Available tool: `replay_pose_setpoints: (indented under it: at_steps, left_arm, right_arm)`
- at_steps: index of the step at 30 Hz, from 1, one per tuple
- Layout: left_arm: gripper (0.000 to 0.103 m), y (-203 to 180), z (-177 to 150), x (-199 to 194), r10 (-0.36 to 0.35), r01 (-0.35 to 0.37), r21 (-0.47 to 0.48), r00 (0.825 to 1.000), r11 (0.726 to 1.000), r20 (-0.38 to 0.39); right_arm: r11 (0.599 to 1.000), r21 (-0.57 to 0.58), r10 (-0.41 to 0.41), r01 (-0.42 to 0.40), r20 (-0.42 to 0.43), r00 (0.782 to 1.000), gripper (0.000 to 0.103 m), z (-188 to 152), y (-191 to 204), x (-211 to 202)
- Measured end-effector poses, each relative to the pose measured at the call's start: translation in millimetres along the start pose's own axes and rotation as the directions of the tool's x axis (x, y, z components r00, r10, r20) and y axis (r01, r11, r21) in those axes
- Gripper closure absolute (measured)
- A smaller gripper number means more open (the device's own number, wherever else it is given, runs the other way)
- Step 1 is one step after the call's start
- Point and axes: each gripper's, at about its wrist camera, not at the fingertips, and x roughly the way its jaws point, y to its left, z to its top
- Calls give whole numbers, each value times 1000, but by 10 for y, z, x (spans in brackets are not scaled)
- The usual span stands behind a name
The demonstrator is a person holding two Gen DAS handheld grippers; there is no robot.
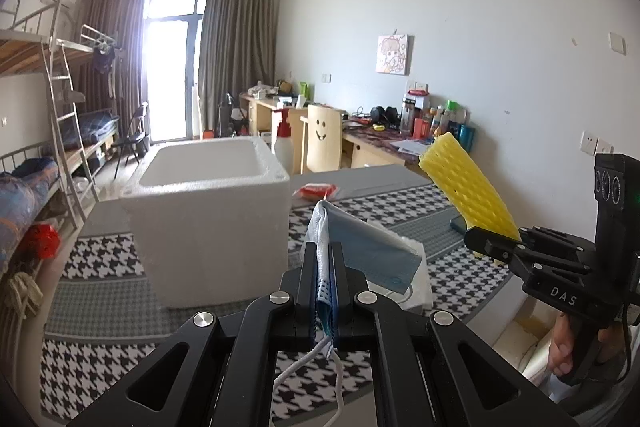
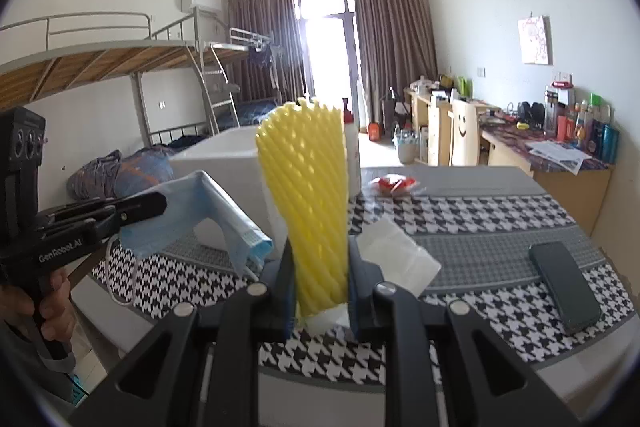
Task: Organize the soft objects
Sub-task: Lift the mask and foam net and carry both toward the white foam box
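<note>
My left gripper is shut on a blue face mask and holds it above the table, to the right of a white foam box. The mask's ear loop hangs below the jaws. My right gripper is shut on a yellow foam net sleeve that stands upright between its fingers. The sleeve and right gripper show at the right of the left wrist view. The left gripper with the mask shows at the left of the right wrist view. The foam box stands behind them.
The table carries a houndstooth cloth. On it lie a white foam sheet, a dark phone at the right and a red packet at the far side. A white spray bottle stands behind the box.
</note>
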Motion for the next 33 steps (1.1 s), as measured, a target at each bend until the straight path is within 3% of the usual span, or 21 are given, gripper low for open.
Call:
replay_pose_setpoints:
  at_steps: [7,33]
  left_arm:
    - [98,14,133,95,-27,27,6,999,1000,18]
    - [98,-24,497,232,-21,19,39,997,999,72]
  right_arm:
    - [999,15,-38,38,11,999,79,84,-51,29]
    - [998,18,-62,61,56,997,79,408,-185,123]
